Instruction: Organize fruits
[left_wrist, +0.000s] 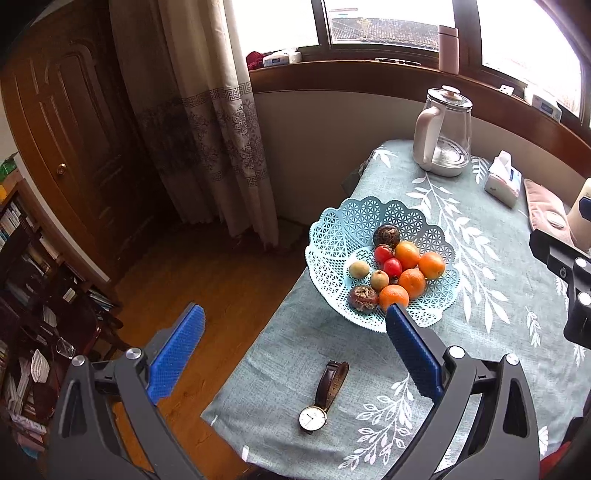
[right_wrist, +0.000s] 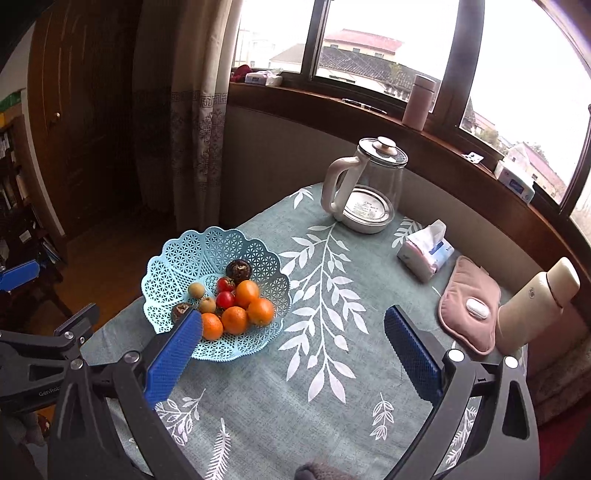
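Our left gripper (left_wrist: 295, 317) hangs with its jaws spread wide and nothing between them; the left one is out over the floor, the right one just short of the basket (left_wrist: 343, 221). A watch (left_wrist: 325, 395) lies on the bench (left_wrist: 498, 295) between those jaws, nearer to us. Ahead of the right jaw, every fruit we can see sits in the basket: oranges (left_wrist: 413, 273), tomatoes (left_wrist: 388, 260), two pale fruits and two dark ones. Our right gripper (right_wrist: 293, 319) is likewise spread and holds nothing, the basket by its left jaw, bare cloth between. We judge the gathering done; no loose fruit shows, so perhaps only sorting remains.
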